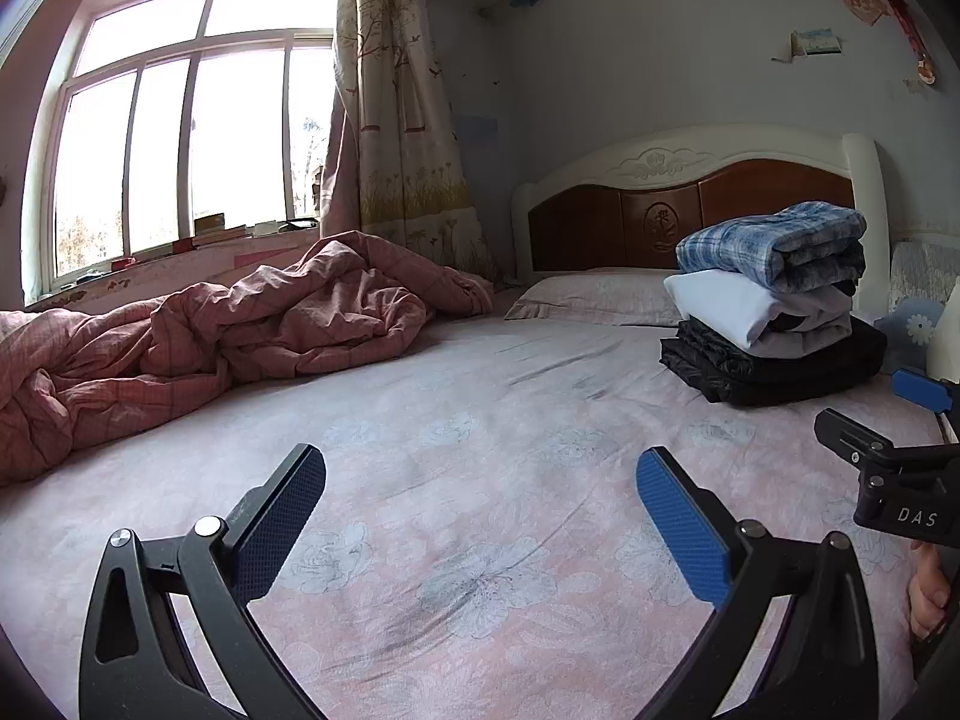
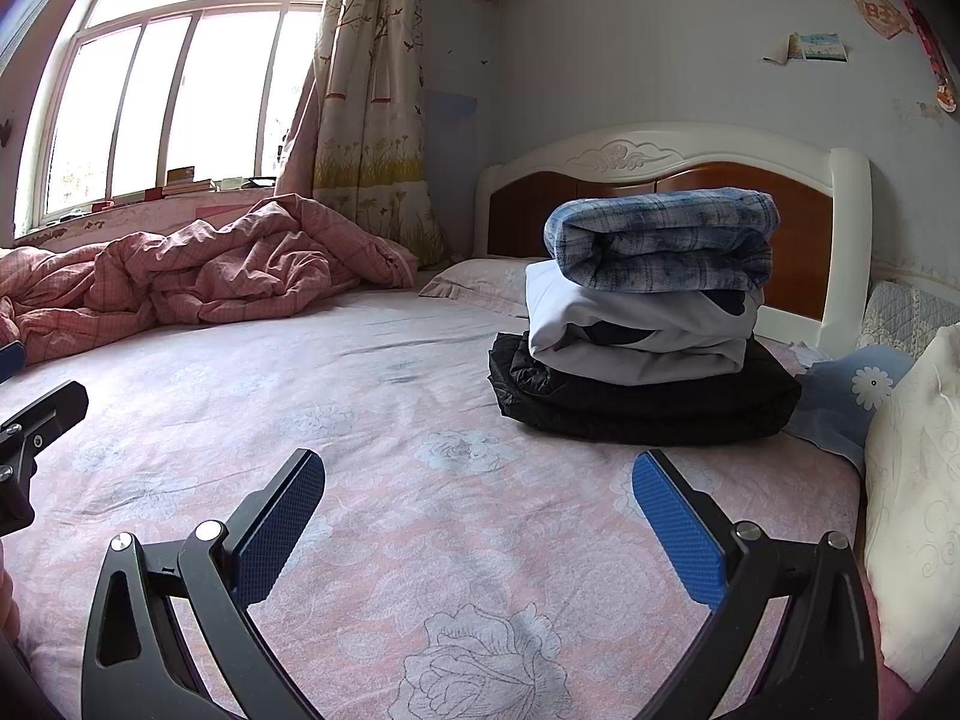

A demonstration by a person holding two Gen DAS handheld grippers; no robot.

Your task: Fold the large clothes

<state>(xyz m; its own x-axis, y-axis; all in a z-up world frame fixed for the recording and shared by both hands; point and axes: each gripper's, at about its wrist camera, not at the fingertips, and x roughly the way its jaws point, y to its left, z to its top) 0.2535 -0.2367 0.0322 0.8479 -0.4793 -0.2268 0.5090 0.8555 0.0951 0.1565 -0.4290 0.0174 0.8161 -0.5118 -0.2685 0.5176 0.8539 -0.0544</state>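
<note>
Both the left gripper [image 1: 480, 516] and right gripper [image 2: 479, 519] gape wide, empty; folded stack [image 2: 648, 324] hides part of the headboard [image 2: 804, 216].

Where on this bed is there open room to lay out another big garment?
The bare sheet between the crumpled pink quilt and the folded stack is free, up to the pillow. The right edge is crowded: stack, blue cloth, cream cushion.

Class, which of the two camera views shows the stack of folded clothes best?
The right wrist view: the stack of folded clothes sits near centre, large, all three layers clear. The left wrist view shows the stack smaller, toward the right edge.
</note>
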